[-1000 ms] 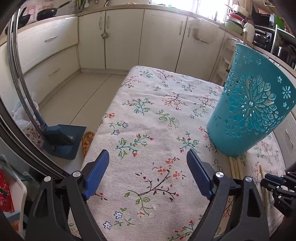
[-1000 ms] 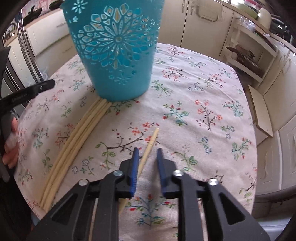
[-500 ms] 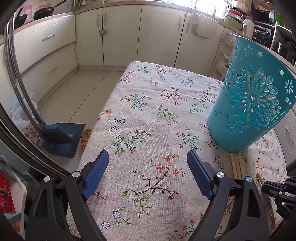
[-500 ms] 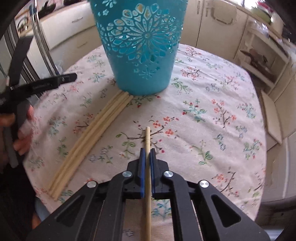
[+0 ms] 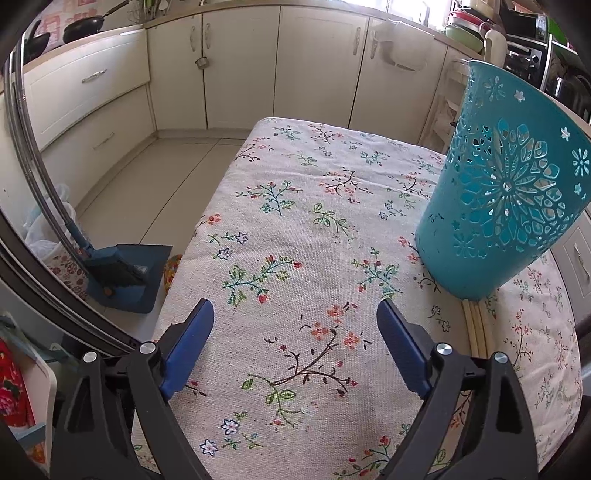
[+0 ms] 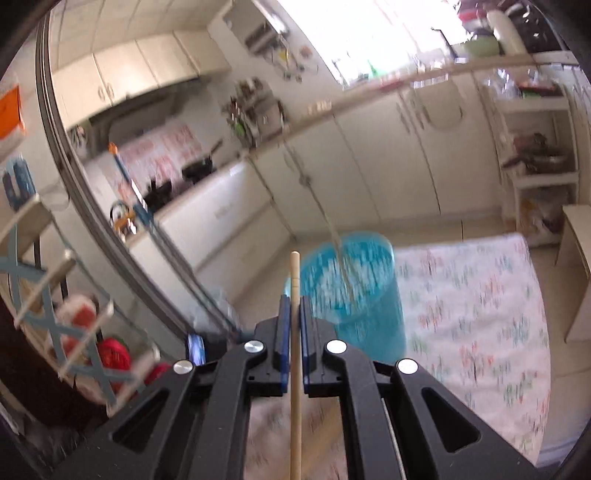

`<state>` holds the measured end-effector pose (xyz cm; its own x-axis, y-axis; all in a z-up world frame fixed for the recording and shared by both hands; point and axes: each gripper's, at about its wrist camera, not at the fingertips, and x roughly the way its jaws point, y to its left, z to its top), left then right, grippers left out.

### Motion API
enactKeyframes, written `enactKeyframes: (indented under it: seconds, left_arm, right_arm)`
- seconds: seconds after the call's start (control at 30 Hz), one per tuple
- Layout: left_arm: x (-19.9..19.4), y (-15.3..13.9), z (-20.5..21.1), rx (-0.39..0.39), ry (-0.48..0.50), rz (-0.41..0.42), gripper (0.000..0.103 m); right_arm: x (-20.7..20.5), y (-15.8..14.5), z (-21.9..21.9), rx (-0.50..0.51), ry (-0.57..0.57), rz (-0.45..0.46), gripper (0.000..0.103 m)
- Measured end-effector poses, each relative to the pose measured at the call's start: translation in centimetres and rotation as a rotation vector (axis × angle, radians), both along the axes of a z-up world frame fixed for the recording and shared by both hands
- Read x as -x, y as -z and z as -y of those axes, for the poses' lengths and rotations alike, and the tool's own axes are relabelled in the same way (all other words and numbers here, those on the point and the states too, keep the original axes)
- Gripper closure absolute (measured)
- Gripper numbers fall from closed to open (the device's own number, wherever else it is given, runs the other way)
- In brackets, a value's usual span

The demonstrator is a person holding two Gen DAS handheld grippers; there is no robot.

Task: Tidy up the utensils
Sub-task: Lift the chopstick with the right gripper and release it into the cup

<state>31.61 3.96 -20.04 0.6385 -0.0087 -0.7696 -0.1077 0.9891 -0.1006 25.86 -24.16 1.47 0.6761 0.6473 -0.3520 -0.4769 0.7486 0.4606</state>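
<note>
Chopstick (image 6: 295,354) first: we hold one pale wooden stick in our right hand-held gripper (image 6: 294,306), the blue pads clamped tight on its shaft. It runs straight up the middle of the right wrist view, its blunt tip (image 6: 294,255) sticking out past the fingertips and the rest passing back between the black arms toward us. This view is smeared with blur, so we cannot make out fine detail beyond the stick.

Our left hand-held gripper (image 5: 295,328) stands wide apart, with nothing between its pads, which hang over bare flowered cloth (image 5: 303,229) on the table. Its jaws have just been opening a little further.

Just right of that gripper, in the left wrist view, we see the ends of a few more chopsticks (image 5: 476,325) lying side by side on the cloth, their far ends touching or slipping under the foot of the basket (image 5: 506,206). We cannot count them for sure.

The basket is teal plastic with cut-out flower patterns, standing upright on the cloth at the table's right side. In the right wrist view the same basket (image 6: 354,291) sits just beyond the held stick's tip, with its open mouth showing.

Farther off, cream cabinets (image 5: 243,70) line the walls, a dark pan (image 5: 83,26) rests on the counter, and a blue dustpan (image 5: 129,277) sits on the floor left of the table.
</note>
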Motion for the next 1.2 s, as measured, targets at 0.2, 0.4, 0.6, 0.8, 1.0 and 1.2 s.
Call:
enactKeyframes:
  seconds: [0.2,0.4,0.6,0.8,1.0,1.2]
  left_arm:
    - [-0.1,0.0,0.4,-0.012,0.01,-0.004,0.017]
    - [-0.1,-0.1,0.1,0.002,0.009,0.003,0.017]
    - [0.0,0.0,-0.2,0.013,0.016,0.008,0.017]
    - [0.0,-0.1,-0.3,0.012,0.014,0.006,0.017]
    - [-0.1,-0.1,-0.3,0.007,0.009,0.003,0.016]
    - [-0.2,0.0,-0.1,-0.002,0.006,-0.003,0.016]
  right_arm:
    - [-7.1,-2.1,-2.0,-0.062,0.177,0.068,0.097]
    - [-10.9,0.1,-3.8,0.012,0.301,0.088,0.097]
    - [-11.0,3.2,-4.6,0.082,0.268,0.018,0.096]
    - [-9.2,3.6,-3.8,0.118,0.246,0.015,0.089]
    - [-4.7,2.7,-1.2,0.103,0.27,0.069,0.081]
    - [1.4,7.3,-0.2,0.16,0.281,-0.023,0.08]
